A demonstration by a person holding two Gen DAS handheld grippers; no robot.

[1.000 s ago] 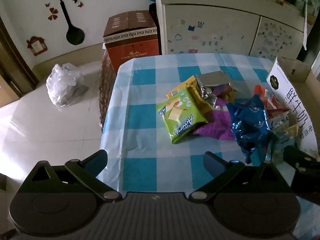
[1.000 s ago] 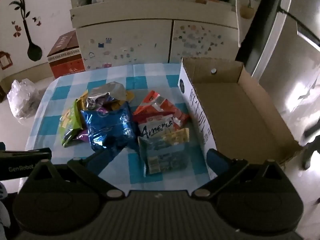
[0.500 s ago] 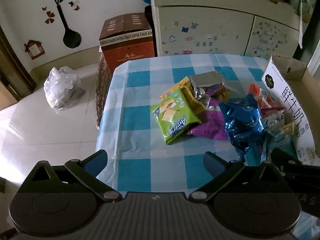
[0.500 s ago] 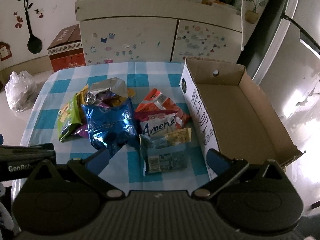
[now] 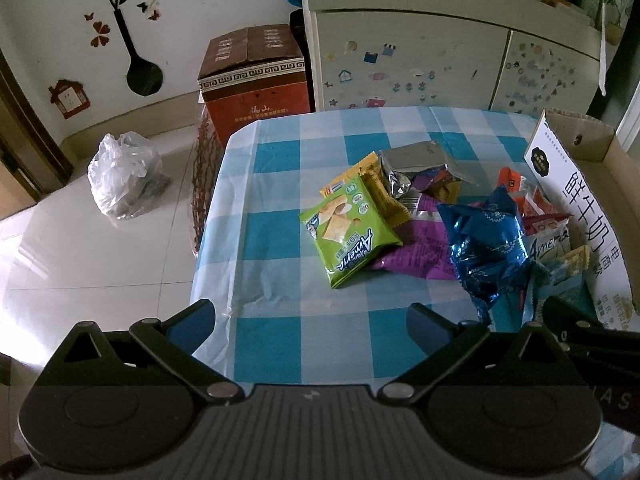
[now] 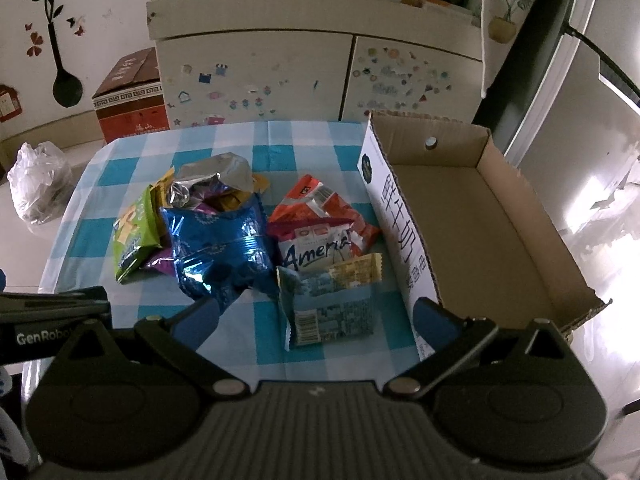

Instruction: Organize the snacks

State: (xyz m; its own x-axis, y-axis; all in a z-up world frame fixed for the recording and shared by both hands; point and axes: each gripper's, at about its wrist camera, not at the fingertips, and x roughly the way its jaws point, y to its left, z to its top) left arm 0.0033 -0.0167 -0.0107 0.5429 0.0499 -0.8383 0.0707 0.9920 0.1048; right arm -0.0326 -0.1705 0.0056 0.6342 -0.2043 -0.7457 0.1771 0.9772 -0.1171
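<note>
A heap of snack bags lies on the blue-checked tablecloth [image 5: 280, 200]: a green cracker bag [image 5: 348, 232], a shiny blue bag [image 6: 218, 244], a silver bag [image 6: 212, 178], a red-orange bag [image 6: 320, 208], a white bag [image 6: 316, 250] and a pale blue packet [image 6: 332, 304]. An open cardboard box [image 6: 480, 224] with nothing in it stands right of the heap. My left gripper [image 5: 310, 316] hovers open over the near table edge, short of the green bag. Over the pale blue packet, my right gripper [image 6: 316, 312] stands open, touching nothing.
Behind the table stands a cream cabinet [image 6: 320, 76] with stickers. A brown carton [image 5: 256, 76] and a white plastic bag [image 5: 124, 176] sit on the tiled floor at left. A dark refrigerator edge [image 6: 540, 40] rises at right.
Both cameras have shifted slightly relative to the table, so the snacks sit a little differently in each view. The bags and box have not moved. Both grippers stay open.
</note>
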